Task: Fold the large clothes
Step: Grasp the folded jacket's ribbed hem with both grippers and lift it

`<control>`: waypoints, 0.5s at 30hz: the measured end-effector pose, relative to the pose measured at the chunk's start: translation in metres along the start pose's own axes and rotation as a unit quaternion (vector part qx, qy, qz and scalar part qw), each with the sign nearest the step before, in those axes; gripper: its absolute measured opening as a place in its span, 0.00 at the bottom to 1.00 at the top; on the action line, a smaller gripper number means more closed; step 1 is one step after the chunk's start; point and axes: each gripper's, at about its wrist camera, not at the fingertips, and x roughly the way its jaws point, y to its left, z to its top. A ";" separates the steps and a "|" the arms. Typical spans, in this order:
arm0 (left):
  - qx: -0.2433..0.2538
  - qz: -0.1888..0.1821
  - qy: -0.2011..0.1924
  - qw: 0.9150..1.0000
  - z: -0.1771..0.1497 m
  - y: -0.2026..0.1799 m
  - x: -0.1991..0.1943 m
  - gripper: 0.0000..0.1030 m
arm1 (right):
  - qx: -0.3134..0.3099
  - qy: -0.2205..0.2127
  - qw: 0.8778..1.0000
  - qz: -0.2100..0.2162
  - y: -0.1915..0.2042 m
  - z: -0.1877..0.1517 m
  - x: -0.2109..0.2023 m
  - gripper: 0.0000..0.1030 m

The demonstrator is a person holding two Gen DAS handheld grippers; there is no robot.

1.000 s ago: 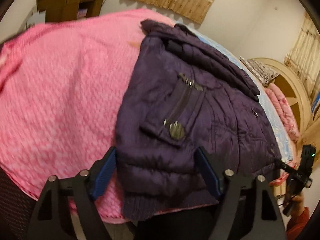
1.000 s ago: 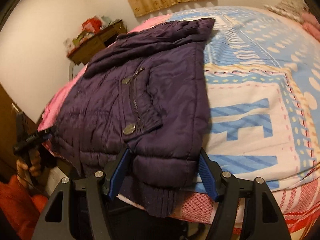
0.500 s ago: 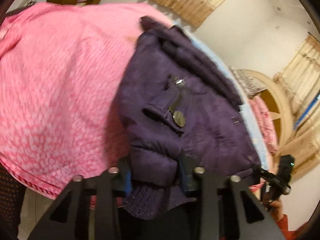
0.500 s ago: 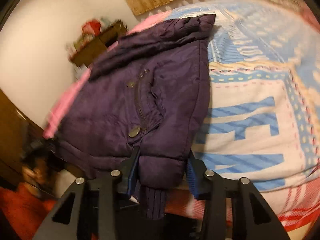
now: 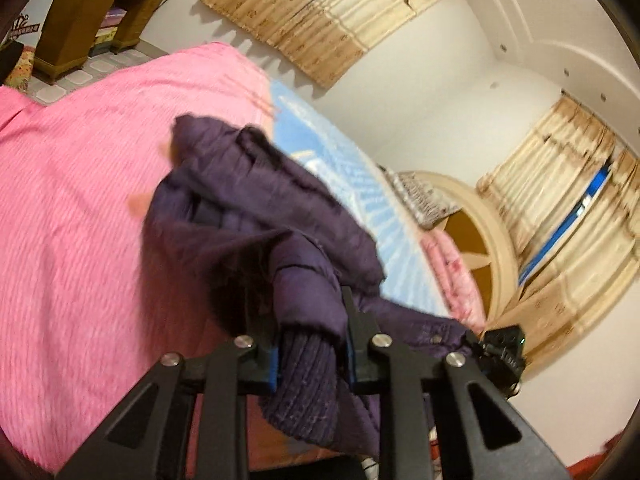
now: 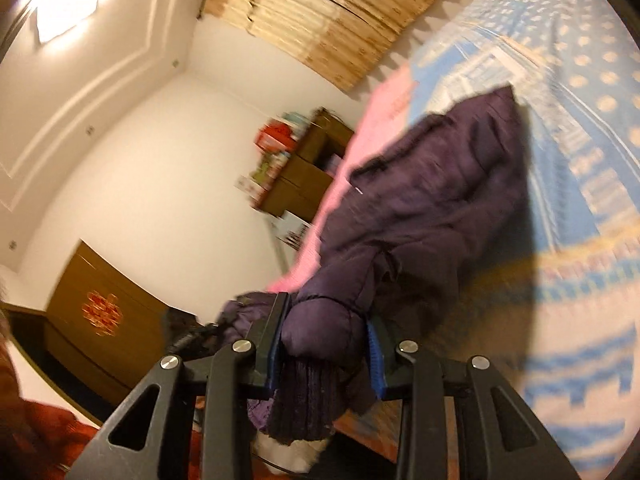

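A dark purple padded jacket (image 5: pixel 256 216) lies on the bed, its hem end lifted off the mattress. My left gripper (image 5: pixel 310 340) is shut on the jacket's ribbed hem at its left corner. My right gripper (image 6: pixel 324 344) is shut on the hem at the right corner; the jacket (image 6: pixel 432 208) hangs from it back toward the bed. The far collar end still rests on the bed. The right gripper also shows in the left wrist view (image 5: pixel 502 350) at the lower right.
A pink blanket (image 5: pixel 80 220) covers the bed's left side, a blue patterned sheet (image 6: pixel 580 160) the right. Round headboard (image 5: pixel 472 240) and pillows at far right. Wooden desk (image 5: pixel 92 12) and cabinet (image 6: pixel 100 312) stand by the walls.
Both grippers closed on the jacket's hem and lifted it up off the bed edge; the jacket's lower half now hangs bunched, and both views tilted upward.
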 end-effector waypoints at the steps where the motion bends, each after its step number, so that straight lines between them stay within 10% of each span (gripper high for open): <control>1: -0.002 -0.002 -0.004 1.000 0.010 -0.001 0.001 0.23 | 0.002 -0.007 1.000 0.011 0.003 0.015 0.003 0.34; 9: -0.041 0.037 -0.040 0.998 0.122 0.007 0.062 0.23 | 0.018 -0.075 0.997 0.015 -0.002 0.134 0.044 0.34; 15: -0.068 0.134 -0.049 0.987 0.199 0.047 0.174 0.23 | 0.052 -0.115 0.991 -0.050 -0.068 0.236 0.115 0.33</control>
